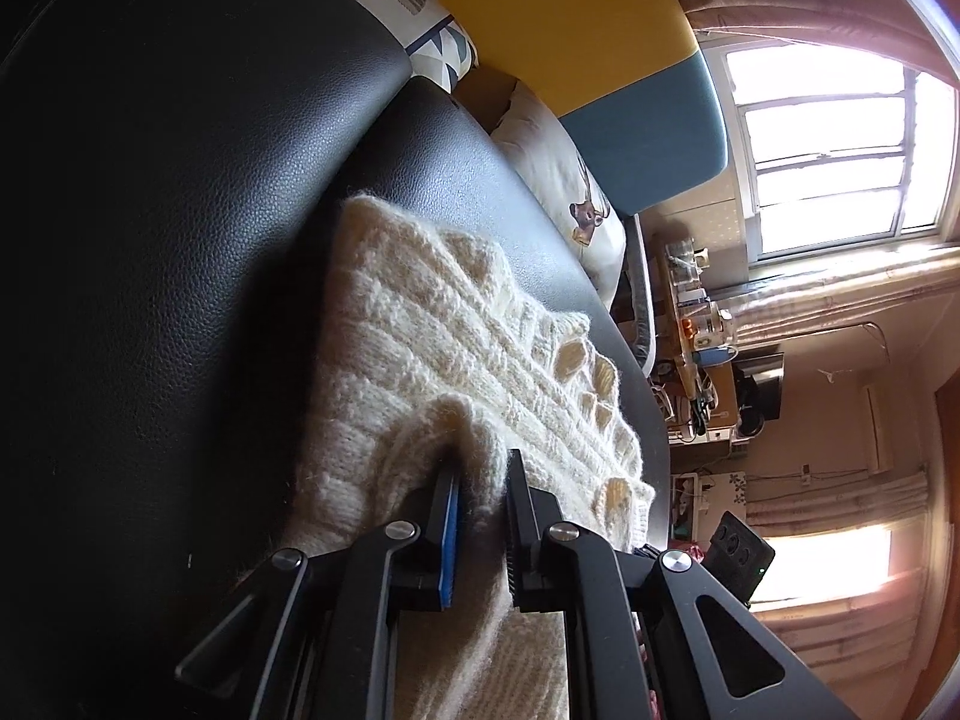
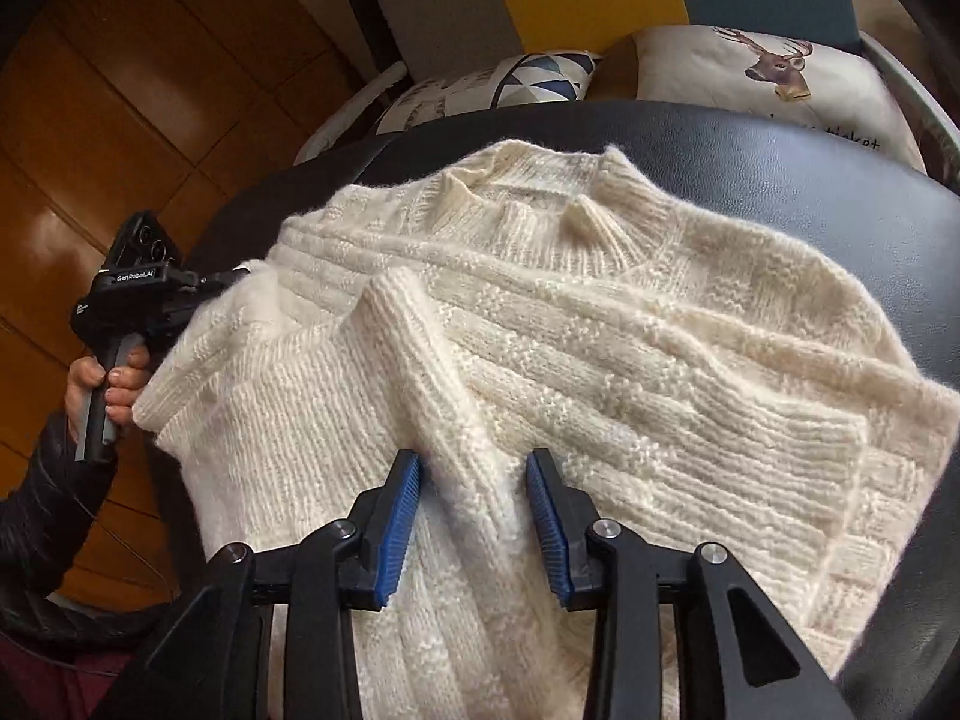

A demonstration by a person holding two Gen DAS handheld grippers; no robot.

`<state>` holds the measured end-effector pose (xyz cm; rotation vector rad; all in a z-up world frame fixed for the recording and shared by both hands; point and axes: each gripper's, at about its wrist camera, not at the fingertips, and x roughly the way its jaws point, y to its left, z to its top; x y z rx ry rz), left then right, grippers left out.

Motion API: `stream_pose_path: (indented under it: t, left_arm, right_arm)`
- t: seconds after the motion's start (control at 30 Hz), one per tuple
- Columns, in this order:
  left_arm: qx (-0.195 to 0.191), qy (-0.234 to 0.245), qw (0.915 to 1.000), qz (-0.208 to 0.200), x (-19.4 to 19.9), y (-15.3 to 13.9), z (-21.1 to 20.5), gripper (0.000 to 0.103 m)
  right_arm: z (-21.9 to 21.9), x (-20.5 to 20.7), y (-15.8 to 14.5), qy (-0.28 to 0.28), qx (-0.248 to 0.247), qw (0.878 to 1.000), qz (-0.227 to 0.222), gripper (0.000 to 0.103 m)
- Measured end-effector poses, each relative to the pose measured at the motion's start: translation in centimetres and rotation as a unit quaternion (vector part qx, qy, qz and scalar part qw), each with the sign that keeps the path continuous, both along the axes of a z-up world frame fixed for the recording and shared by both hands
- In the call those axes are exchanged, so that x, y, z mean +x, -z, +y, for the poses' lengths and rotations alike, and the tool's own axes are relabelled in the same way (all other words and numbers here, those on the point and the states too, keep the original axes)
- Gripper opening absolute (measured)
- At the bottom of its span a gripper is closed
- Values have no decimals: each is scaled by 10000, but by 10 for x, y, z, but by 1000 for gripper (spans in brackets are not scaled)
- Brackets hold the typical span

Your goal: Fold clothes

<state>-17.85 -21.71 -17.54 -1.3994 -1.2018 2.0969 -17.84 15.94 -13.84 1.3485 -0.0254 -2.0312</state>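
So I've got this cream knit sweater (image 2: 600,312) lying on the black leather seat (image 2: 780,144), collar pointing away from me toward the deer cushion (image 2: 774,78) and the patterned cushion (image 2: 504,84), hem end coming back under my grippers. The bit that matters is the raised ridge of knit running from near the middle of the sweater straight back toward my right gripper (image 2: 474,468): that fold sits right between the blue pads (image 2: 402,516), which stand apart on either side of it, so I'd call that one spread and not biting yet, though the fabric is brushing at least one pad. My left gripper (image 1: 483,474) is over at the sweater's left edge, and in its own view the fingers are drawn close around a bunched lump of knit, so it looks like it's pinching the sweater there. From the right view you can see that left gripper (image 2: 231,279) poking into the fluffy edge, held in my left hand (image 2: 108,384). The sweater's long axis runs away from me, collar far, hem near, and the right side is already flat. My guess is that the left side gets carried across toward the right, so the left hand is the nearer one for that, while the right just needs to close on the ridge.
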Motion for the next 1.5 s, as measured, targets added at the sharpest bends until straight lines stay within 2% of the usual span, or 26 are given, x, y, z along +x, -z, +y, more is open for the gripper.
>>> stream_pose_path:
  t: [0.03, 0.07, 0.1, 0.13, 0.23, 0.33, 0.37, 0.47, 0.57, 0.67, 0.77, 0.8, 0.9, 1.0, 1.1, 1.23, 1.37, 1.43, 1.5]
  left_arm:
    - [-11, 9, 10000, 1, 0, 0, 1, 12]
    - [-8, 5, 10000, 0, 2, 0, -1, 13]
    - [2, -7, 10000, -8, 2, 0, -1, 13]
    - [-17, -20, 10000, 0, 3, 0, -1, 13]
    - [-128, -50, 9999, 74, 8, -5, 0, 13]
    - [-257, -80, 9993, 246, 20, -15, -1, 13]
    - [-295, -86, 9990, 333, 26, -19, -2, 13]
    - [-87, -105, 9979, 627, 41, -36, -9, 13]
    - [218, -175, 9960, 848, 44, -51, -15, 12]
    - [424, -275, 9944, 929, 35, -60, -19, 12]
    - [436, -529, 9959, 589, 10, -46, -21, 8]
    - [321, -596, 9968, 428, 2, -37, -20, 8]
    - [131, -737, 9971, -108, -18, -9, -18, 7]
    - [119, -836, 9957, -382, -20, 11, -21, 7]
    - [18, -904, 9957, -219, -14, 9, -24, 7]
    - [-751, -380, 9960, 299, -10, -11, -11, 7]
    - [-1496, 205, 9858, 728, -12, -27, 10, 12]
    - [-1556, 407, 9835, 825, -17, -29, 17, 12]
    - [-1352, 364, 9867, 825, -21, -28, 16, 14]
  right_arm:
    - [-3, 5, -2, -85, 148, 9998, 128, 37]
    - [-10, 12, -7, -176, 495, 9978, 411, 26]
    - [-17, 20, -11, -233, 782, 9945, 652, 10]
    - [-23, 27, -15, -212, 931, 9922, 798, 6]
    - [-42, 55, -27, -316, 1360, 9818, 1285, 6]
    - [-45, 78, -48, -305, 1565, 9727, 1689, 6]
    - [-39, 82, -59, -188, 1546, 9708, 1826, 6]
    - [-17, 87, -95, 328, 1370, 9658, 2175, 6]
    - [10, 75, -109, 933, 1311, 9593, 2319, 6]
    - [54, 45, -90, 1792, 1026, 9596, 1911, 6]
    - [94, 10, -41, 2546, 749, 9578, 1105, 6]
    - [103, 3, -22, 2710, 678, 9563, 861, 6]
    - [116, -3, 18, 2949, 427, 9538, 376, 6]
    - [122, -1, 23, 3025, 226, 9521, 375, 6]
    - [123, -1, 23, 2988, 200, 9535, 340, 6]
    - [124, -1, 23, 2948, 151, 9551, 272, 6]
    - [123, 1, 23, 2932, 109, 9557, 231, 6]
    - [124, 1, 23, 2931, 89, 9558, 207, 7]
    - [123, 1, 23, 2919, 92, 9562, 203, 7]
